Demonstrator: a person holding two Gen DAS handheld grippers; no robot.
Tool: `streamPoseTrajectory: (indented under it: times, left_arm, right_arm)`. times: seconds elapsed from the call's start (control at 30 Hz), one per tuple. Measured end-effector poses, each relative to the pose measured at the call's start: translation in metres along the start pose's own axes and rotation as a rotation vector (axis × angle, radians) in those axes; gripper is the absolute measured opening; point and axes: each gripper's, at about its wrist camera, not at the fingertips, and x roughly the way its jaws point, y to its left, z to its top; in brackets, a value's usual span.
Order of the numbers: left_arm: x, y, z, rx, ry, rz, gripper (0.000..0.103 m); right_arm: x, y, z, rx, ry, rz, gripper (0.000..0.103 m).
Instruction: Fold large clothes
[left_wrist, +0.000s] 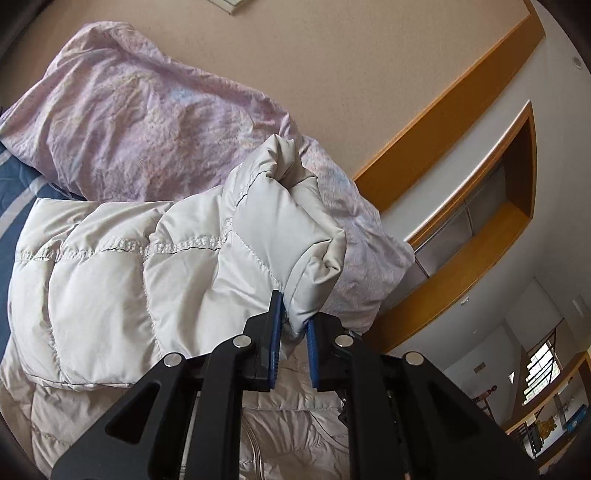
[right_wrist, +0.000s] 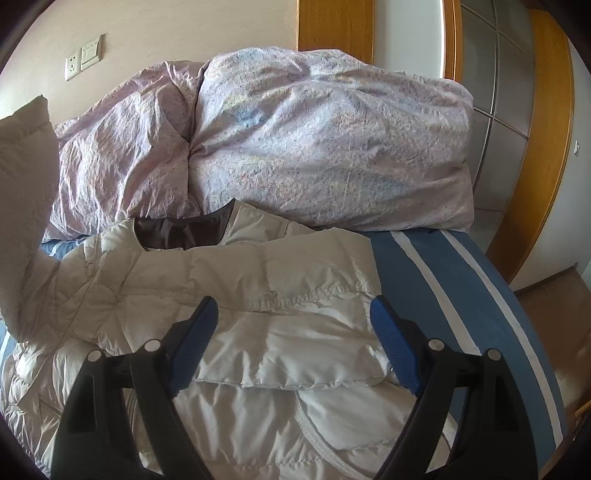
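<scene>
Left gripper (left_wrist: 293, 334) clamped on the cuff of a pale padded jacket (left_wrist: 110, 280), sleeve (left_wrist: 273, 221) lifted off the bed; cuff end hidden between the blue pads. Right gripper (right_wrist: 293, 343) wide apart, empty, hovering over the jacket body; contact cannot be told. Jacket lies on a blue striped sheet (right_wrist: 436, 280), its lower part cut off; a lilac duvet (right_wrist: 314, 147) heaped just behind.
</scene>
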Motion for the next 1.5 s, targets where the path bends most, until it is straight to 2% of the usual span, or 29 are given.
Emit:
streamPoseTrajectory:
  times: [0.13,0.27,0.33,0.37,0.43,0.47,0.5,0.53,0.63,0.7,0.83,0.9,0.97,1.0,1.03,1.07,1.1,1.23,1.3,1.33,1.43,1.5]
  left_arm:
    - [0.031,-0.002,-0.016,0.020,0.078,-0.002,0.011]
    - [0.062,-0.008,-0.039,0.050,0.188,-0.011,0.012]
    - [0.077,-0.011,-0.051,0.067,0.242,-0.007,0.017]
    - [0.085,-0.012,-0.057,0.089,0.269,-0.001,0.021]
    - [0.091,-0.018,-0.070,0.136,0.304,-0.005,0.046]
    - [0.091,-0.020,-0.074,0.151,0.313,-0.006,0.054]
    - [0.088,-0.021,-0.076,0.167,0.314,-0.010,0.066]
    - [0.082,-0.021,-0.074,0.180,0.301,-0.013,0.075]
    - [0.055,-0.015,-0.055,0.229,0.222,0.027,0.090]
    - [0.037,-0.008,-0.041,0.298,0.162,0.132,0.091]
    - [0.011,0.019,-0.027,0.474,0.057,0.460,0.092]
    - [0.003,0.036,-0.024,0.508,0.041,0.568,0.094]
    - [-0.003,0.057,-0.023,0.500,0.053,0.637,0.094]
    - [-0.005,0.065,-0.023,0.489,0.063,0.655,0.094]
    - [-0.006,0.073,-0.023,0.476,0.073,0.669,0.094]
    - [-0.007,0.081,-0.021,0.460,0.081,0.682,0.094]
    - [-0.008,0.085,-0.021,0.451,0.083,0.692,0.094]
    - [-0.016,0.096,-0.017,0.419,0.079,0.704,0.094]
    - [-0.015,0.097,-0.016,0.420,0.077,0.705,0.094]
    - [-0.014,0.098,-0.016,0.419,0.080,0.706,0.094]
    - [-0.010,0.103,-0.018,0.413,0.097,0.703,0.094]
    - [-0.010,0.106,-0.018,0.405,0.102,0.701,0.094]
  right_arm:
    - [0.002,-0.003,-0.001,0.009,0.000,-0.005,0.085]
    - [0.007,-0.005,0.000,0.017,0.009,-0.011,0.085]
    - [0.010,-0.007,-0.001,0.023,0.016,-0.016,0.085]
    - [0.011,-0.007,-0.002,0.026,0.020,-0.017,0.085]
    - [0.014,-0.009,-0.003,0.030,0.031,-0.018,0.085]
    - [0.015,-0.010,-0.002,0.032,0.035,-0.019,0.085]
    - [0.016,-0.011,-0.002,0.037,0.038,-0.016,0.085]
    - [0.016,-0.014,-0.001,0.049,0.043,-0.006,0.084]
    - [0.017,-0.025,0.003,0.119,0.064,0.077,0.081]
    - [0.021,-0.028,0.006,0.184,0.106,0.198,0.075]
    - [0.043,-0.014,0.008,0.263,0.240,0.455,0.070]
    - [0.059,0.000,0.005,0.277,0.318,0.513,0.070]
    - [0.073,0.015,0.000,0.279,0.382,0.534,0.070]
    - [0.079,0.022,-0.002,0.277,0.407,0.533,0.067]
    - [0.082,0.029,-0.005,0.274,0.418,0.527,0.059]
    - [0.086,0.037,-0.007,0.265,0.428,0.521,0.028]
    - [0.087,0.042,-0.005,0.253,0.429,0.526,0.016]
    - [0.056,0.053,0.018,0.201,0.235,0.470,0.011]
    - [0.050,0.053,0.023,0.177,0.187,0.408,0.011]
    - [0.055,0.053,0.020,0.169,0.201,0.375,0.011]
    - [0.085,0.052,-0.002,0.171,0.318,0.289,0.011]
    - [0.095,0.050,-0.011,0.167,0.334,0.265,0.012]
